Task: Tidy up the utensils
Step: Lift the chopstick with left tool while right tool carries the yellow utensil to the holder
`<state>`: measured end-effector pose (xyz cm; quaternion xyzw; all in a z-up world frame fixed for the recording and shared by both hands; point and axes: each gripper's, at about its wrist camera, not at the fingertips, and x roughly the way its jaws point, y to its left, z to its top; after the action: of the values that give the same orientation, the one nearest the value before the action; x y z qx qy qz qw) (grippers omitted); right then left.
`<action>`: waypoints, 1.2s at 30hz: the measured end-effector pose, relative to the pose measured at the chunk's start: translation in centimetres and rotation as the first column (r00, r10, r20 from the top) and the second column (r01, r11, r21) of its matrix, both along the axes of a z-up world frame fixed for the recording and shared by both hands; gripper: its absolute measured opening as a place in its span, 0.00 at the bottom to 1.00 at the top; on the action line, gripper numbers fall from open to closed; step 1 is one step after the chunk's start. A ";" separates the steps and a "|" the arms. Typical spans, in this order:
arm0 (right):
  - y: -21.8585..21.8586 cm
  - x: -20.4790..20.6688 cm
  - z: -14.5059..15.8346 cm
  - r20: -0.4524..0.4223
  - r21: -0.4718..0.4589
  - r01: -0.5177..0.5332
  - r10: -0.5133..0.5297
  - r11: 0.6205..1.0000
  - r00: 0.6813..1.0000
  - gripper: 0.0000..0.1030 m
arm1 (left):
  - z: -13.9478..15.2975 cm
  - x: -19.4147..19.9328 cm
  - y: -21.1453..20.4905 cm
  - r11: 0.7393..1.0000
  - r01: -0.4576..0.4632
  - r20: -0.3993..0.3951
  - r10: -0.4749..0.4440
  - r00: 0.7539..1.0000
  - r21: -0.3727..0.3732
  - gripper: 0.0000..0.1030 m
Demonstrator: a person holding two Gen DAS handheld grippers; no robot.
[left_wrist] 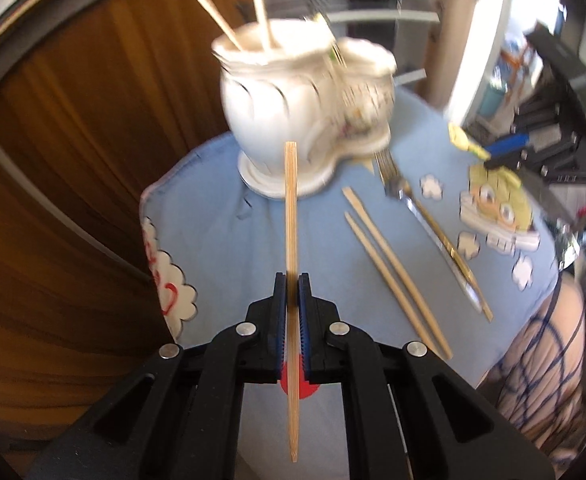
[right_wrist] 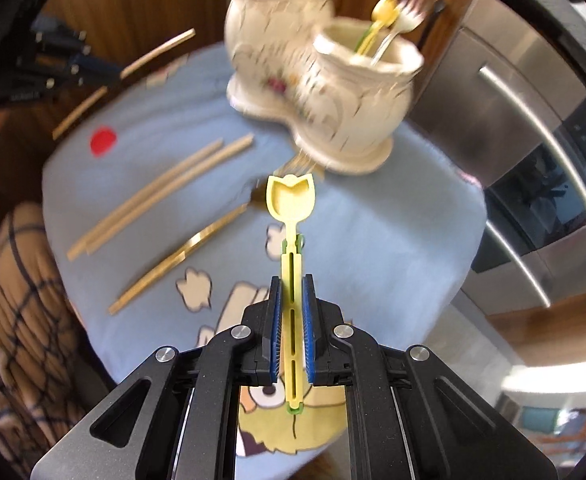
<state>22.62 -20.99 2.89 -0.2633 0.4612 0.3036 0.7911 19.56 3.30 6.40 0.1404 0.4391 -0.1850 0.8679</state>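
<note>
Bamboo is what your left gripper [left_wrist: 292, 280] holds — one chopstick [left_wrist: 291, 216] pinched between its blue pads and lifted off the blue cloth [left_wrist: 221, 232]. Your right gripper [right_wrist: 291, 282] is closed on the handle of a yellow tulip-shaped spoon [right_wrist: 291, 200], bowl pointing ahead. Two more chopsticks [left_wrist: 389, 272] and a gold-handled fork [left_wrist: 425, 224] lie side by side on the cloth. Beyond them stands the white double-pot ceramic holder [left_wrist: 289, 96] — one pot with chopsticks, the other with forks and a yellow spoon.
</note>
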 end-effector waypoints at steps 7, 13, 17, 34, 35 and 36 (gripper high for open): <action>-2.4 0.8 2.9 0.064 0.312 0.061 -0.085 0.948 0.994 0.10 | 2.2 -0.6 2.3 0.978 -0.073 0.190 0.112 0.975 -0.198 0.06; -4.0 2.3 3.4 0.064 0.508 0.126 -0.183 0.852 0.981 0.10 | 4.1 -0.8 1.3 0.952 -0.081 0.304 0.174 0.937 -0.295 0.06; -5.2 3.1 3.6 0.046 0.639 0.172 -0.260 0.749 0.964 0.10 | 5.4 -0.9 0.8 0.927 -0.071 0.376 0.218 0.901 -0.368 0.06; -4.0 5.3 4.3 0.079 0.897 0.108 -0.396 0.428 0.915 0.10 | 8.0 1.2 1.3 0.728 0.039 0.536 0.466 0.704 -0.684 0.06; -3.9 5.3 4.3 0.085 0.903 0.100 -0.402 0.419 0.912 0.10 | 8.1 1.2 1.5 0.727 0.048 0.550 0.473 0.689 -0.685 0.06; -3.9 5.3 4.3 0.090 0.908 0.091 -0.403 0.409 0.911 0.10 | 8.3 1.3 1.4 0.728 0.056 0.563 0.477 0.675 -0.684 0.06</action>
<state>27.96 -24.85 7.23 0.2198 0.1439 0.3343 0.9051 20.82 4.74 14.70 -0.1664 -0.0079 -0.1473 0.9750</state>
